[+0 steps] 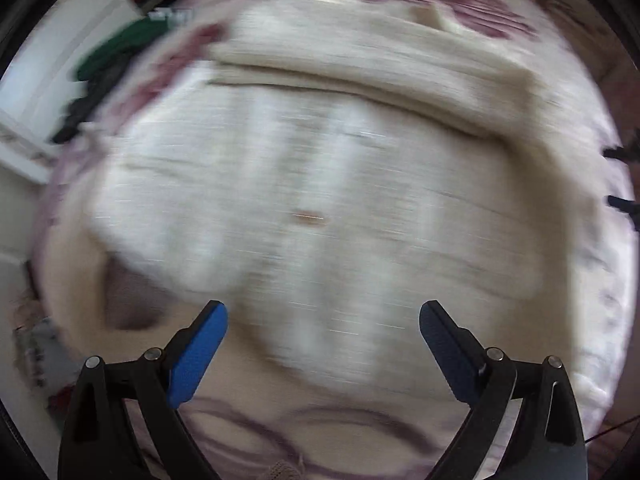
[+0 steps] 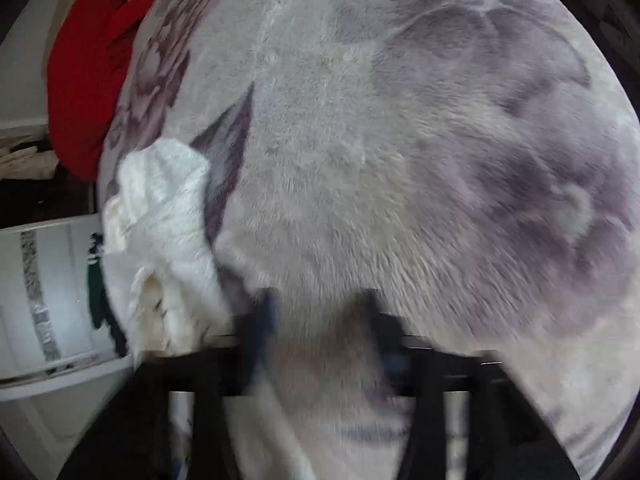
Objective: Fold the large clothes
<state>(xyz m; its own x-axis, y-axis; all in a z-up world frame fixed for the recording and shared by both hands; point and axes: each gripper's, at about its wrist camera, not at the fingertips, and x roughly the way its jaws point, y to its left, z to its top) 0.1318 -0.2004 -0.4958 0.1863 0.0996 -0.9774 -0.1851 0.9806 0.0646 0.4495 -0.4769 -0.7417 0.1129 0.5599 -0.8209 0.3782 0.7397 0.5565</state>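
A large cream knitted garment (image 1: 320,184) lies spread on a fleece blanket with purple flowers (image 1: 460,4); a fold of it runs across the far side. The left wrist view is motion-blurred. My left gripper (image 1: 323,314) is open and empty, its blue fingertips (image 1: 200,348) hovering over the garment's near part. In the right wrist view a bunched cream end of the garment (image 2: 164,224) lies at the left on the blanket (image 2: 400,160). My right gripper (image 2: 320,304) is blurred, its fingers apart over bare blanket, right of that cream end, holding nothing.
A red cloth (image 2: 88,72) lies at the bed's far left edge. Dark green clothing (image 1: 120,48) sits at the blanket's left edge, by white furniture (image 1: 52,68). A white panel (image 2: 44,296) stands below the bed's left side.
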